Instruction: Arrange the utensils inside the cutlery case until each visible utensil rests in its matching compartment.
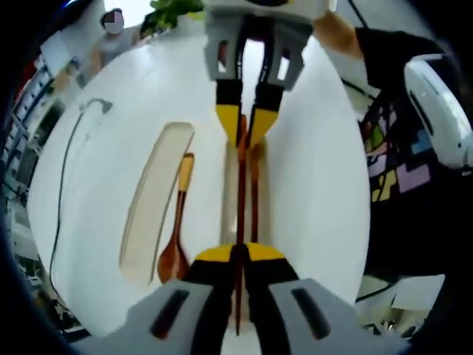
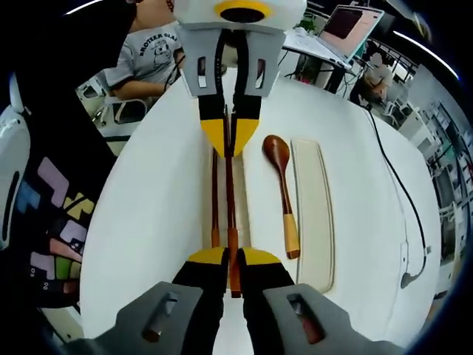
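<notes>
Both tools [image 1: 238, 255] [image 2: 230, 259] clenching opposite ends of dark wooden chopstick [image 2: 230, 200], lying lengthwise over narrow case slot [image 2: 242, 200].

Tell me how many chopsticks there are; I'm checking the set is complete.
2. One chopstick is gripped at both ends by the two grippers' jaws above the case; the other chopstick lies in the case beside it.

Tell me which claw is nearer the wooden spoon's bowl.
Left. The left claw sits beside the spoon bowl; the right claw is at the handle end, both pinching one chopstick.
</notes>
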Demonstrator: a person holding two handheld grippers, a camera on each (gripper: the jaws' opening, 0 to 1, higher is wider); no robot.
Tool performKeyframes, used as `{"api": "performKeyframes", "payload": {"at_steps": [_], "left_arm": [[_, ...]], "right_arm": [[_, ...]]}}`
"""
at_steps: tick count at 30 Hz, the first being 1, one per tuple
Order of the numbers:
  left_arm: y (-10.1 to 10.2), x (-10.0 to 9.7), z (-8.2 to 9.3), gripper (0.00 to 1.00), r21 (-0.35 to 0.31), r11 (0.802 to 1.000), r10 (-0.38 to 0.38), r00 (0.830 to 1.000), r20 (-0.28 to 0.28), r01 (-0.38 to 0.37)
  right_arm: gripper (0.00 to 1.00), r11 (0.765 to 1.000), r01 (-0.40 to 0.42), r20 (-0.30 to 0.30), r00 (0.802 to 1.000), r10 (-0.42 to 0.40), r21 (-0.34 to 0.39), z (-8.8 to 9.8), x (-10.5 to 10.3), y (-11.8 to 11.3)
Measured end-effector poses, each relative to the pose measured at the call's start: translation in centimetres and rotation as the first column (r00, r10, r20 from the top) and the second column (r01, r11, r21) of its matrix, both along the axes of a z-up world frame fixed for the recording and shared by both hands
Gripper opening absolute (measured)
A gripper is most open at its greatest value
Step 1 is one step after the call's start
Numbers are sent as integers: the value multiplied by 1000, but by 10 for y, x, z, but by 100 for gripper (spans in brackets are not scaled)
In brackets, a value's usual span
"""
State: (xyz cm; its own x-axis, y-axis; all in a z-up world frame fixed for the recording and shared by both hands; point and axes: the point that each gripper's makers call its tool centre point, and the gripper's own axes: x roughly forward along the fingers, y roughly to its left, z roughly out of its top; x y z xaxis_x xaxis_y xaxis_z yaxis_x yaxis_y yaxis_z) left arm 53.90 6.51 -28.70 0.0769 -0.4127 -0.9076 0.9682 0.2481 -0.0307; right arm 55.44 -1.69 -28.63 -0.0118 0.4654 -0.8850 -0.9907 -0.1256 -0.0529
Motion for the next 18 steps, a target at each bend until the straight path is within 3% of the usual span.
{"api": "performKeyframes", "payload": {"at_steps": [18], "left_arm": [[4,-3,-15,4,-12,1000,-3,1000,-18,2]], "right_arm": [[5,999,13,-50,999,-15,-32,-16,-4,3]]}}
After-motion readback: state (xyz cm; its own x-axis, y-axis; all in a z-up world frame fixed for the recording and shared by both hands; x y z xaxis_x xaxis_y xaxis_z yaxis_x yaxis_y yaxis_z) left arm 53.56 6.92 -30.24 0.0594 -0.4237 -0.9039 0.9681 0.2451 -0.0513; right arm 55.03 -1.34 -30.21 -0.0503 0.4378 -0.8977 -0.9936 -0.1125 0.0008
